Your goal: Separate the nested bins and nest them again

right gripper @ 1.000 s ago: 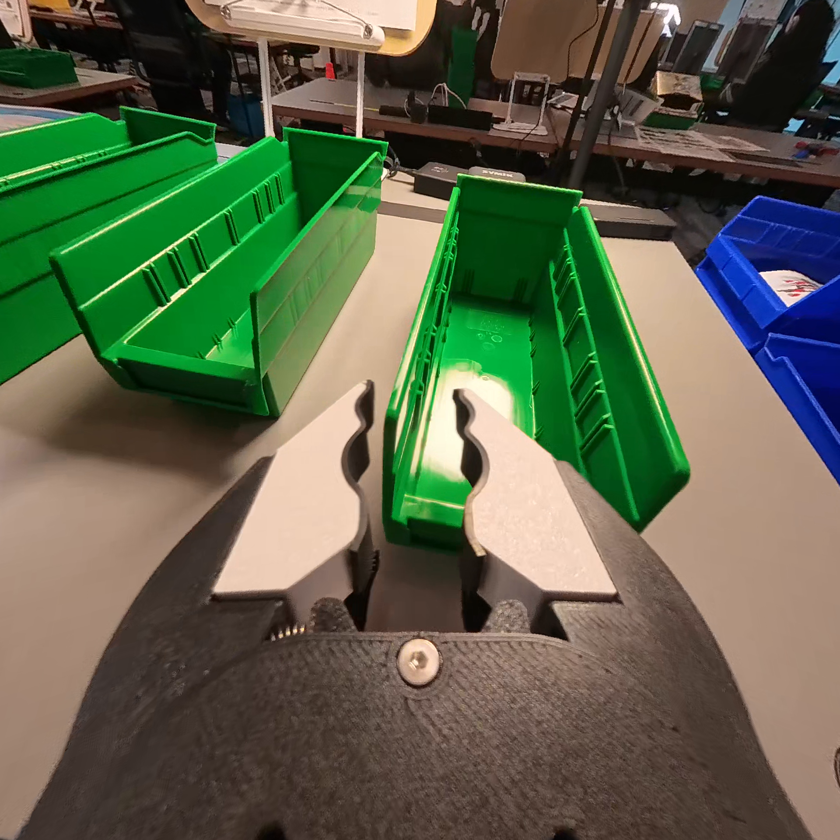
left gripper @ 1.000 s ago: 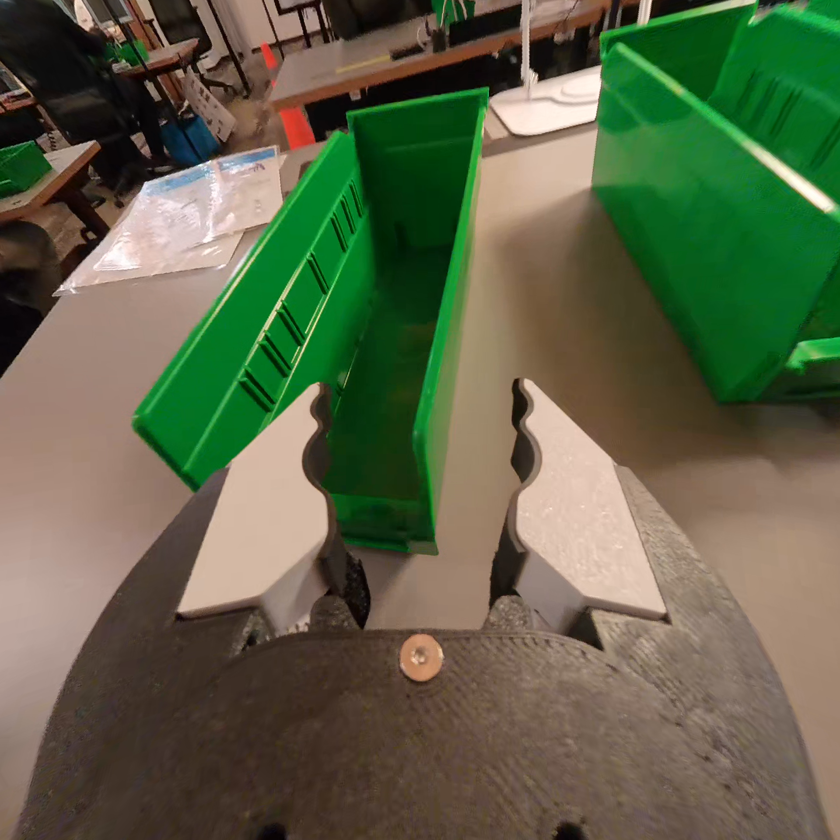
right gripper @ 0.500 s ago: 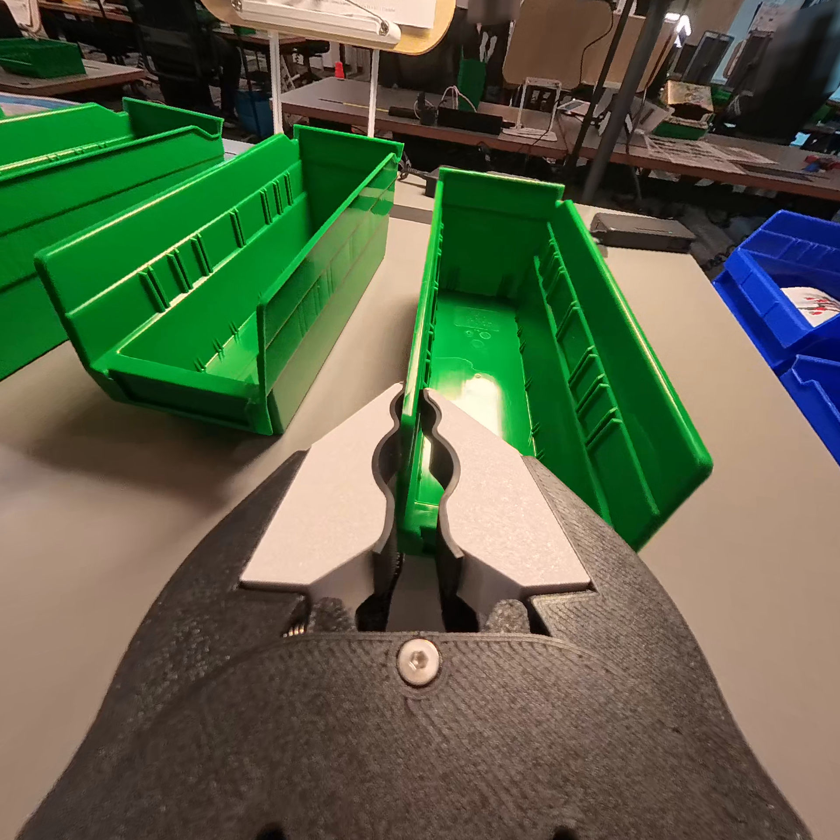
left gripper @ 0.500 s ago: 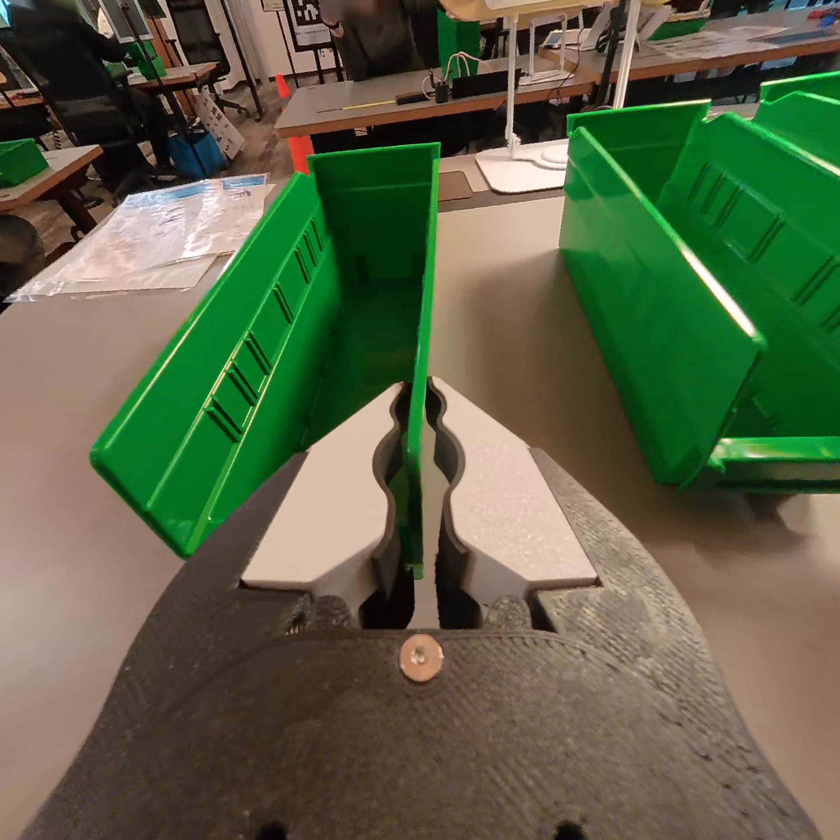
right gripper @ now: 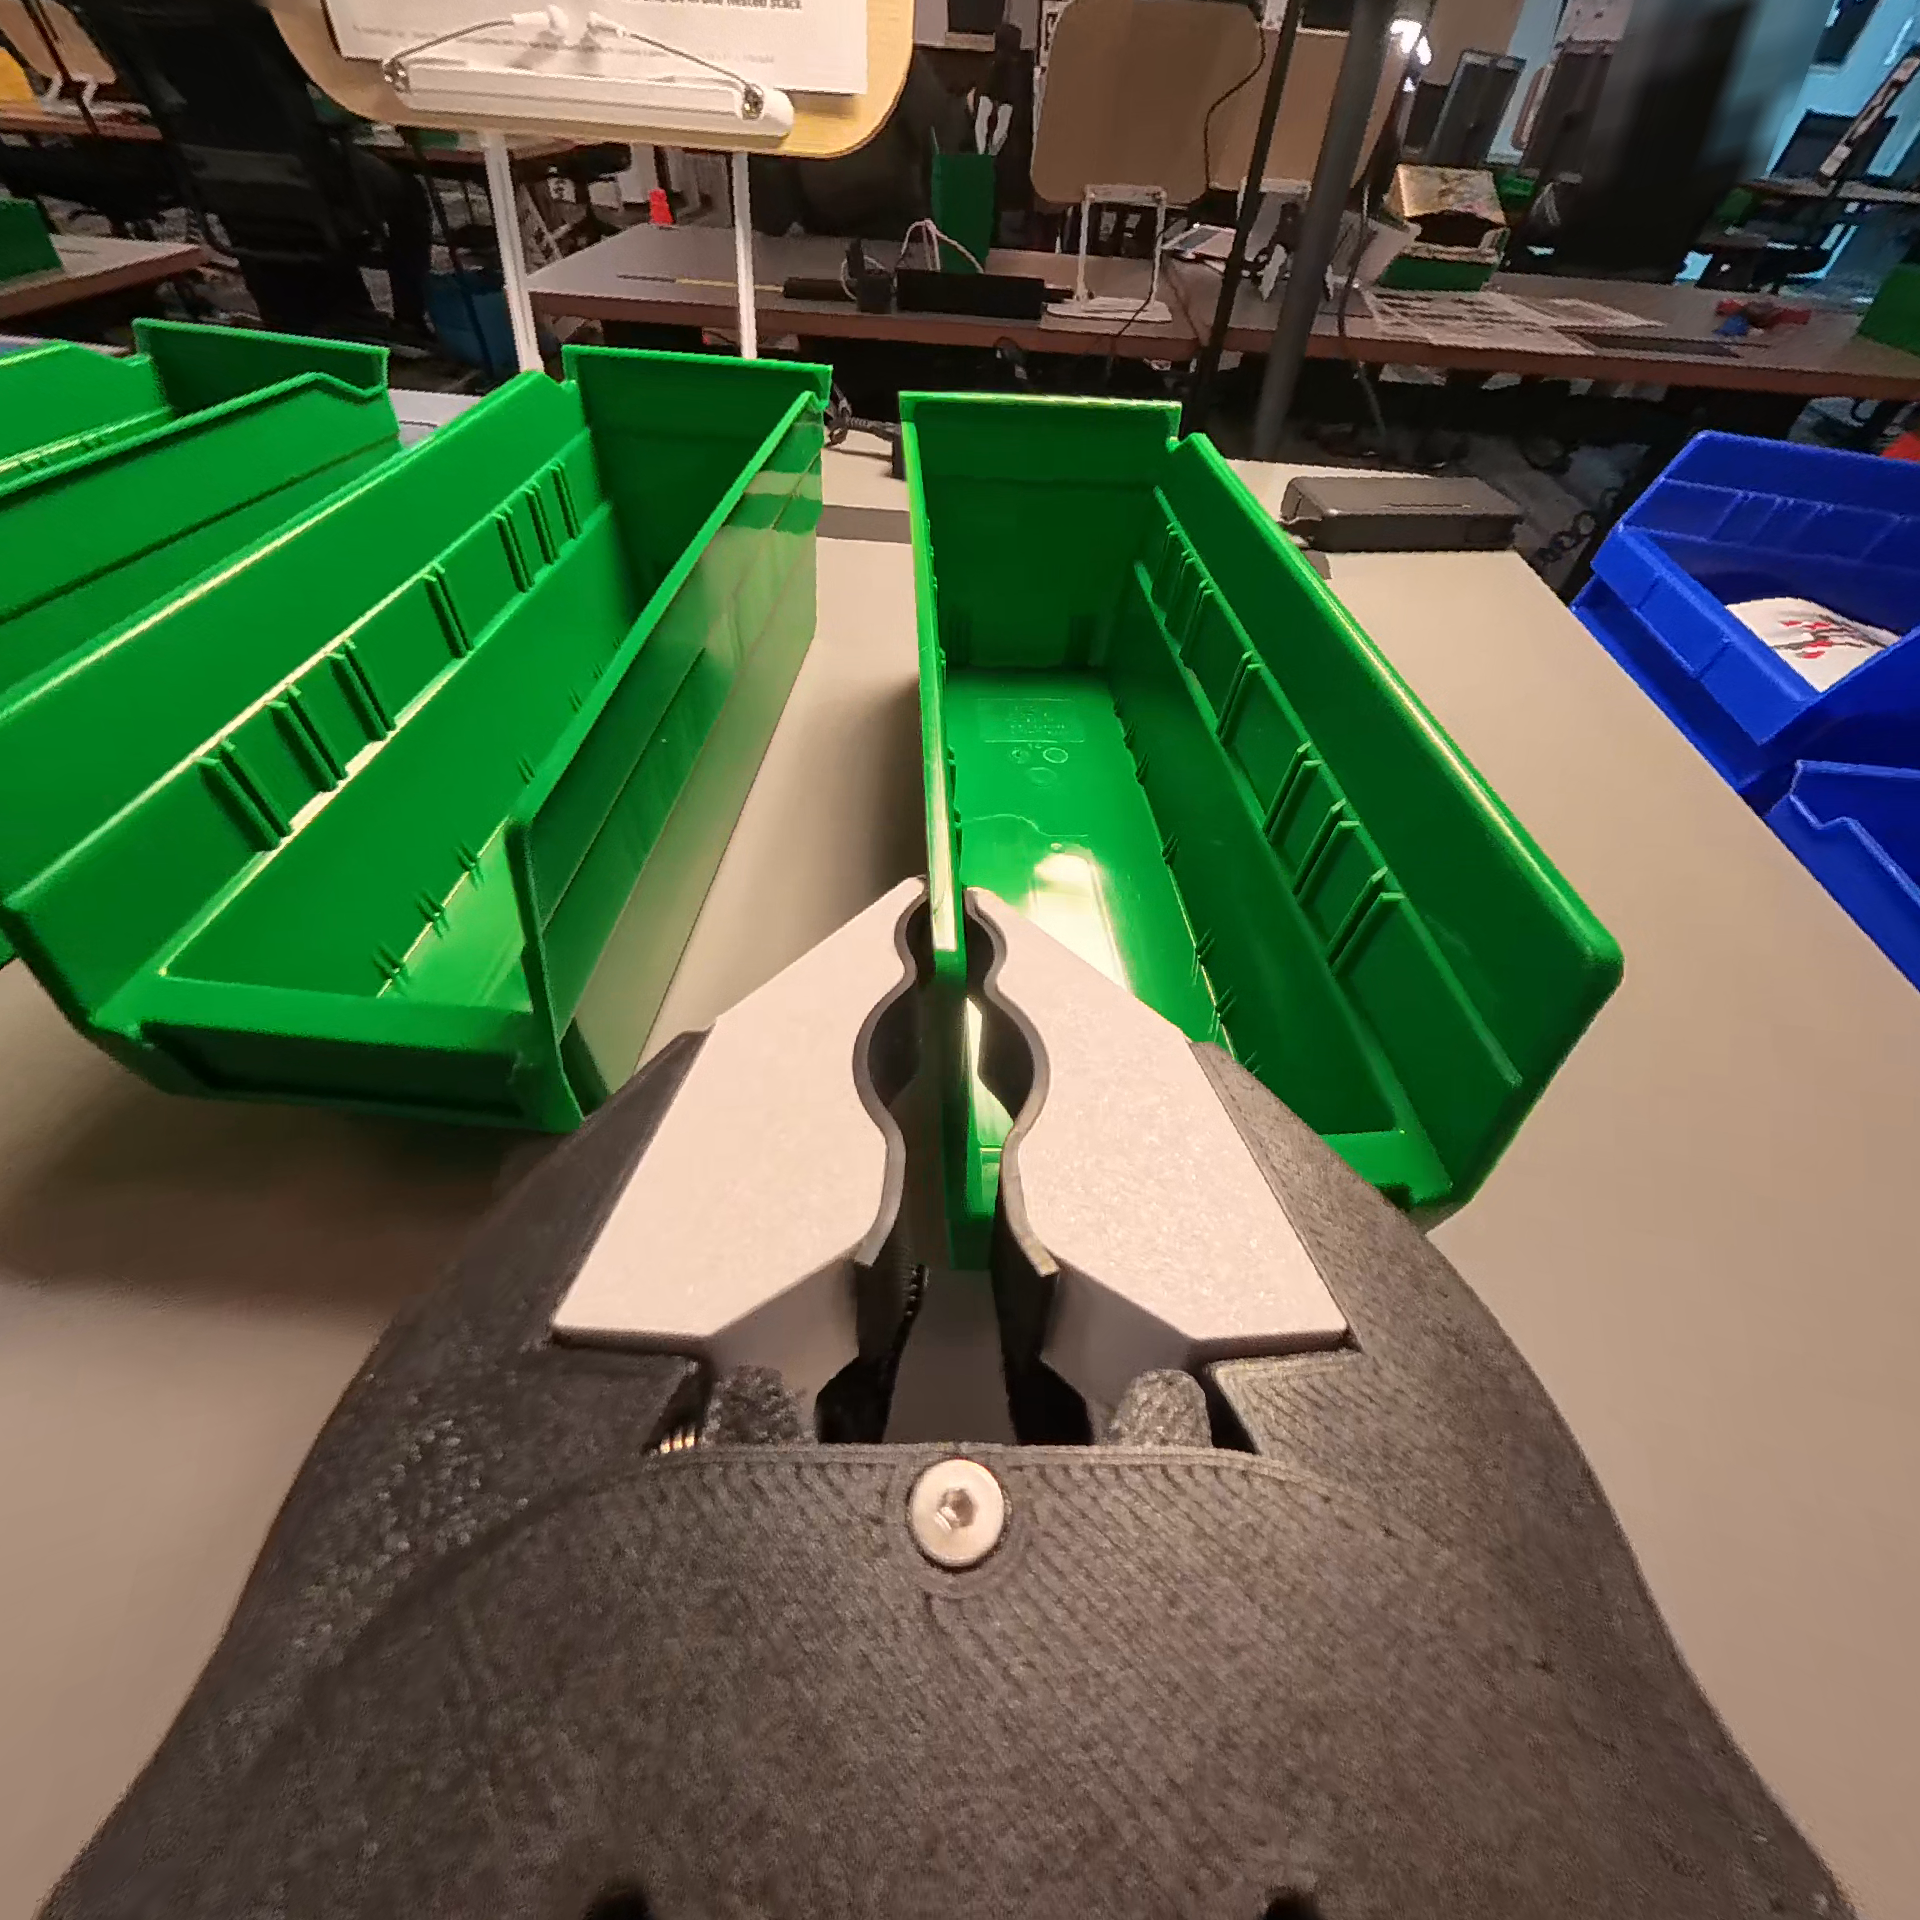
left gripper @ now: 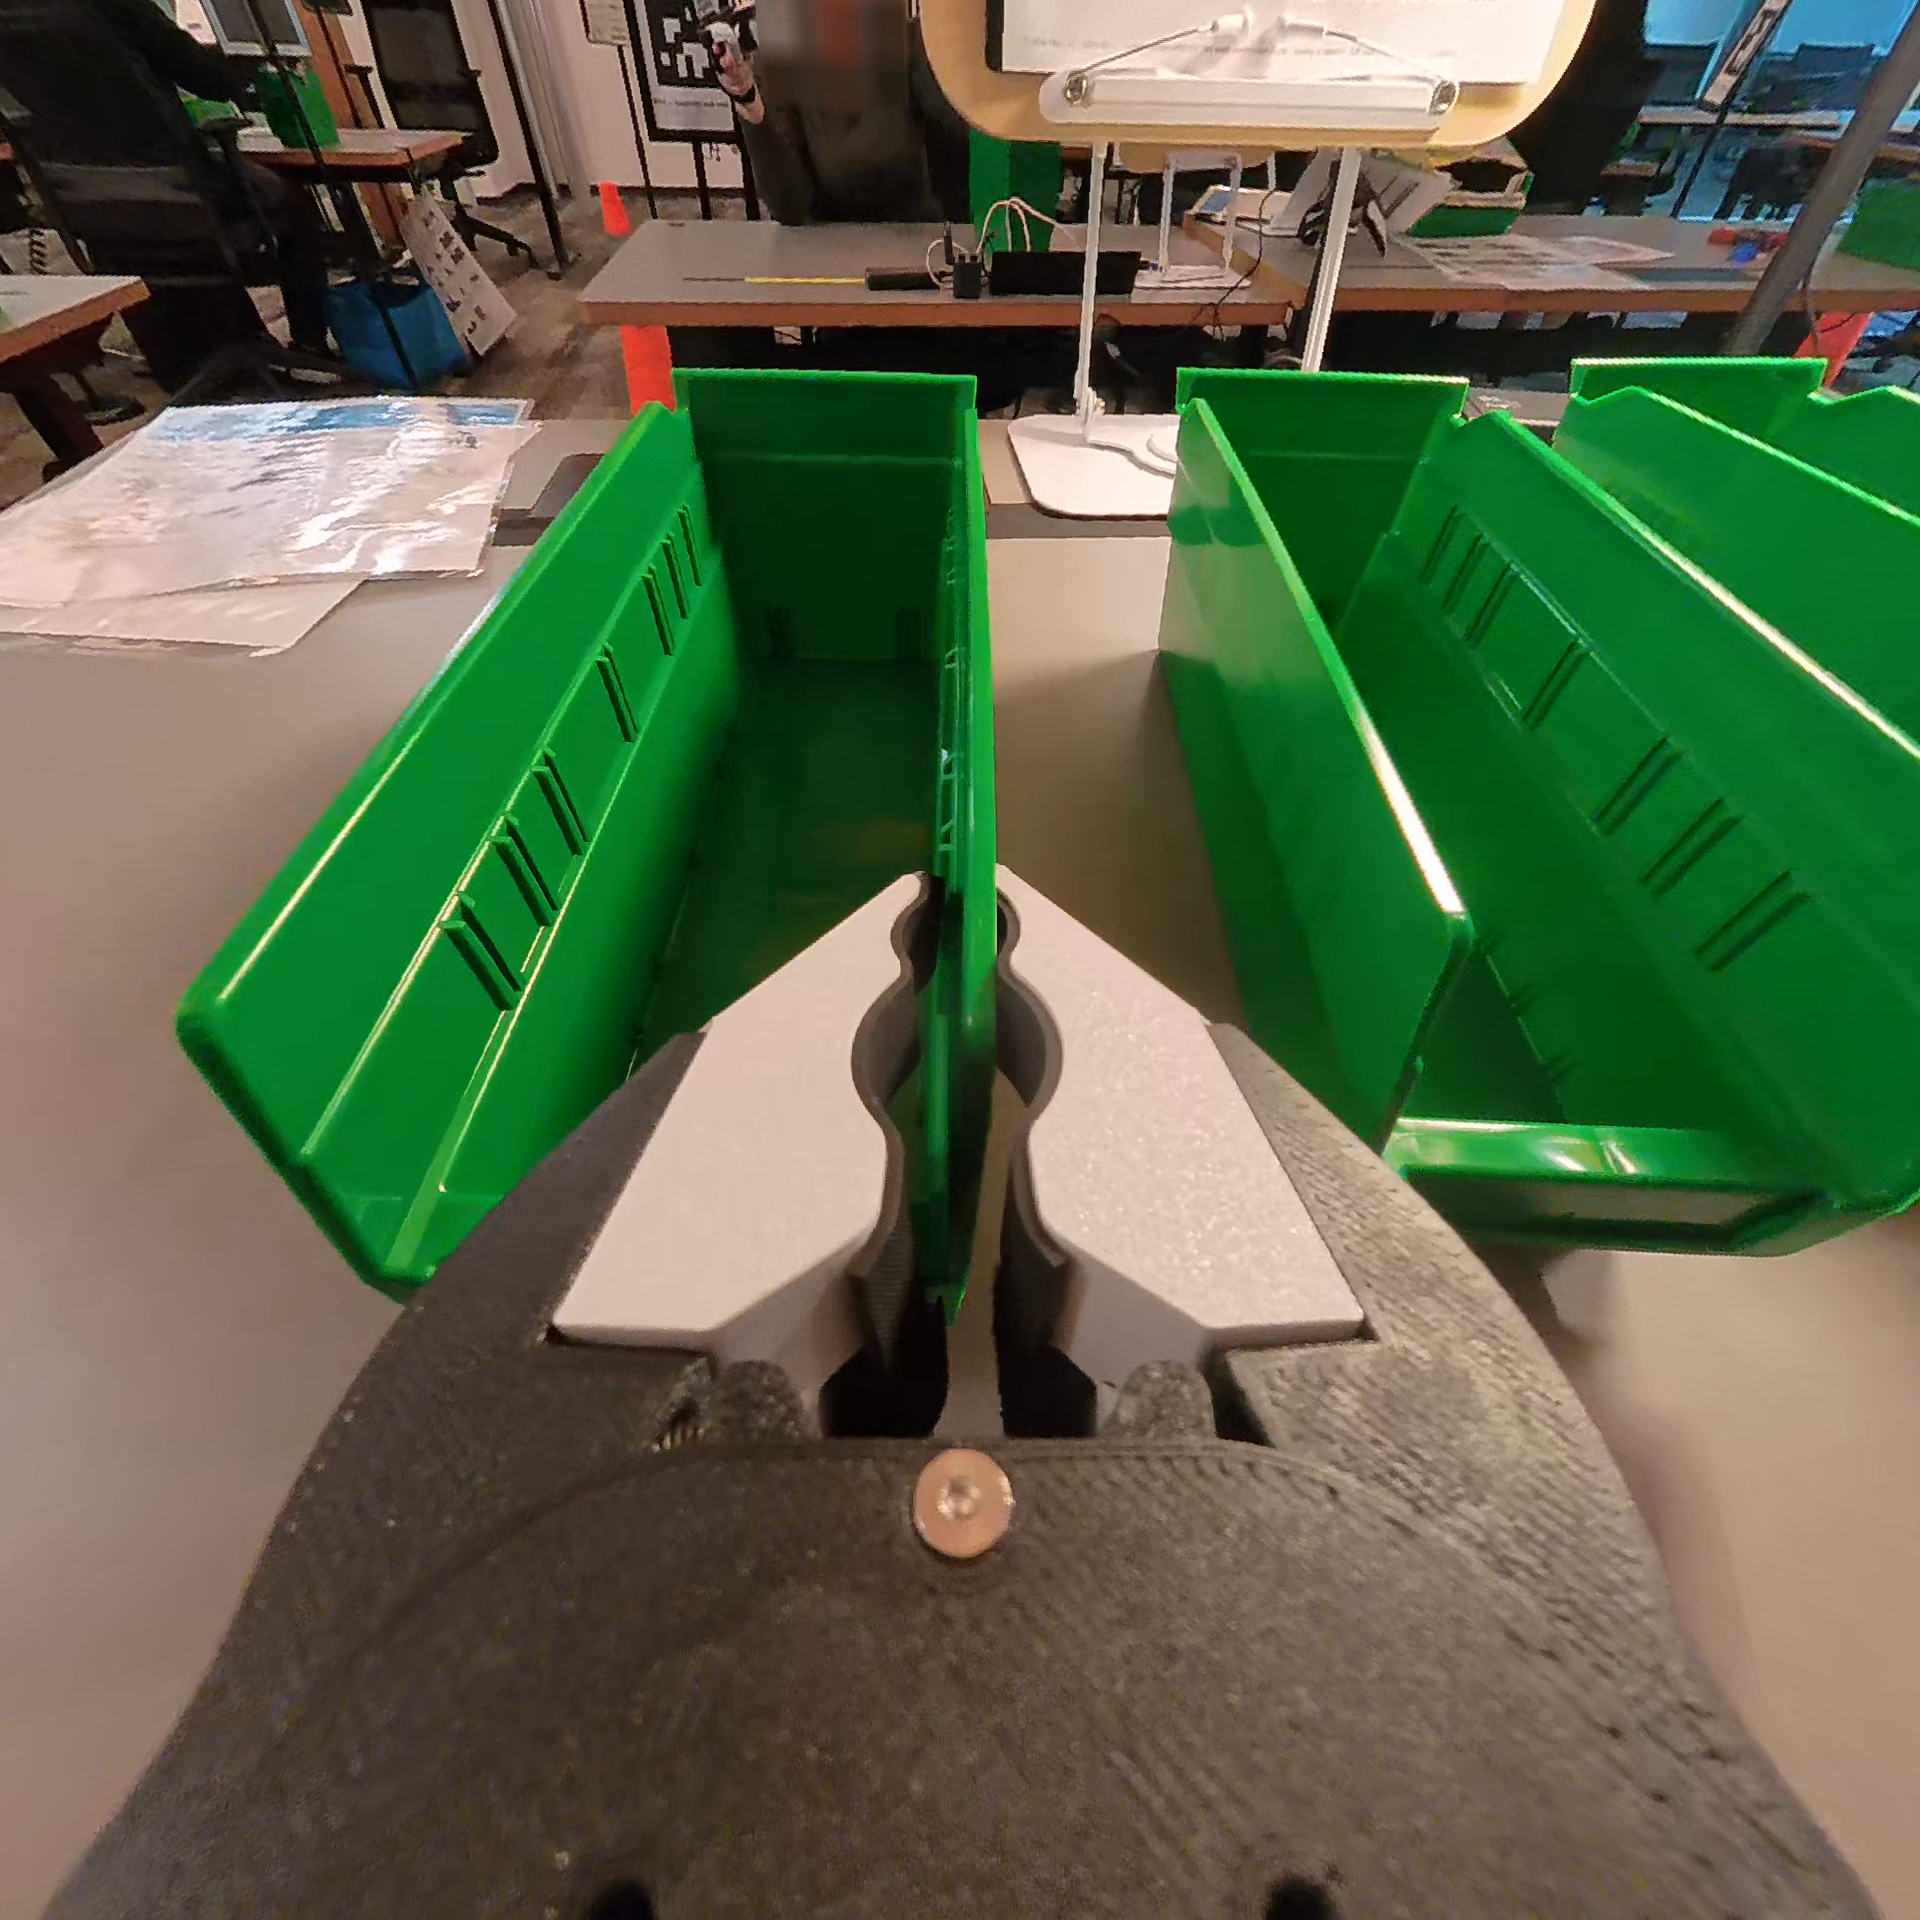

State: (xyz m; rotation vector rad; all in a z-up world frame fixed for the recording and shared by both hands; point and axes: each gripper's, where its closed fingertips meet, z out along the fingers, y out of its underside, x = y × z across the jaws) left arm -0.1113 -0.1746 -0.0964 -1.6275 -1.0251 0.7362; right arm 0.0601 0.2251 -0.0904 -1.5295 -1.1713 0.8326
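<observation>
In the left wrist view my left gripper (left gripper: 961, 894) is shut on the right side wall (left gripper: 968, 727) of a long green bin (left gripper: 540, 862) that stands open on the grey table (left gripper: 125, 831). Both pads press on the wall near its front end. In the right wrist view my right gripper (right gripper: 945, 899) is shut on the left side wall (right gripper: 932, 727) of a long green bin (right gripper: 1330, 790), with both pads pressing on it. Neither gripper shows in the other's view.
More green bins stand beside them: one (left gripper: 1455, 831) and another (left gripper: 1766, 540) to the right in the left view, one (right gripper: 416, 790) and another (right gripper: 156, 499) to the left in the right view. Blue bins (right gripper: 1766, 665) stand far right. Plastic sheets (left gripper: 239, 509) lie far left. A white stand base (left gripper: 1091, 468) is behind.
Both grippers went from open around a bin wall to shut on it. Both views have since levelled and show more of the room behind.
</observation>
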